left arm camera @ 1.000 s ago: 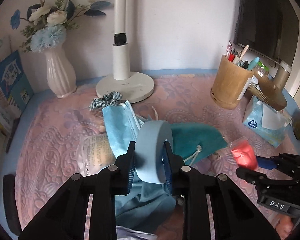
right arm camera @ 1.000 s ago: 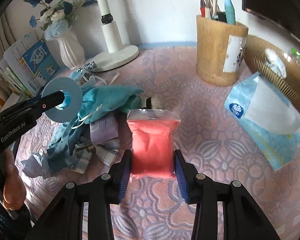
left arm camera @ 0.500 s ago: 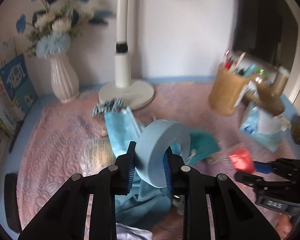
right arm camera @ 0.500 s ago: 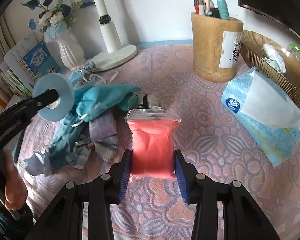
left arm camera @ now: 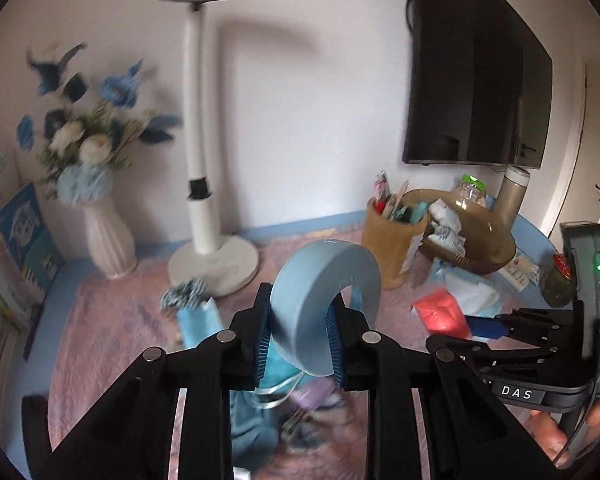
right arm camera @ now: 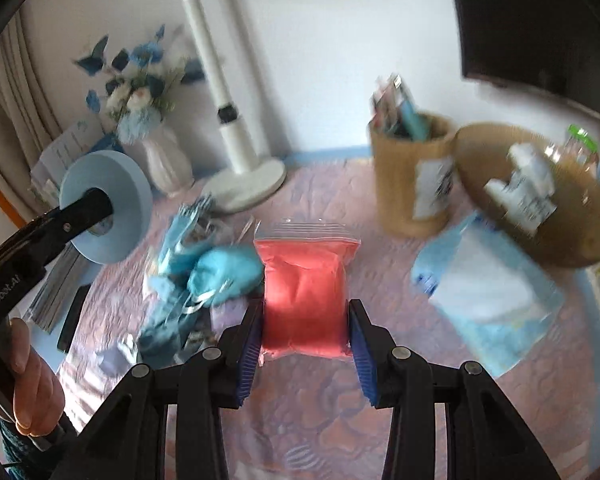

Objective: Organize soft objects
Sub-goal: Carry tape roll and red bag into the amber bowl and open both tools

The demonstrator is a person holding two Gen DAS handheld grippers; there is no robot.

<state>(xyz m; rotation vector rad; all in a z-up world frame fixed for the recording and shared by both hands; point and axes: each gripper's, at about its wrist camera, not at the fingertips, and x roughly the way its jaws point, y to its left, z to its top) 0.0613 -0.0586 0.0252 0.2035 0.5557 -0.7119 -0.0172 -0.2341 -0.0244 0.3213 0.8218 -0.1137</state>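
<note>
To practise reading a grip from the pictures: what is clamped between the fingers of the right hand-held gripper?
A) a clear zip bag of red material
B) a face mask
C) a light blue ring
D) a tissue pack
A: the right hand-held gripper presses on both sides of the red zip bag, held above the table.

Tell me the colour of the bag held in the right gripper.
Red, or coral-red, inside a clear zip bag; it shows best in the right wrist view.
</note>
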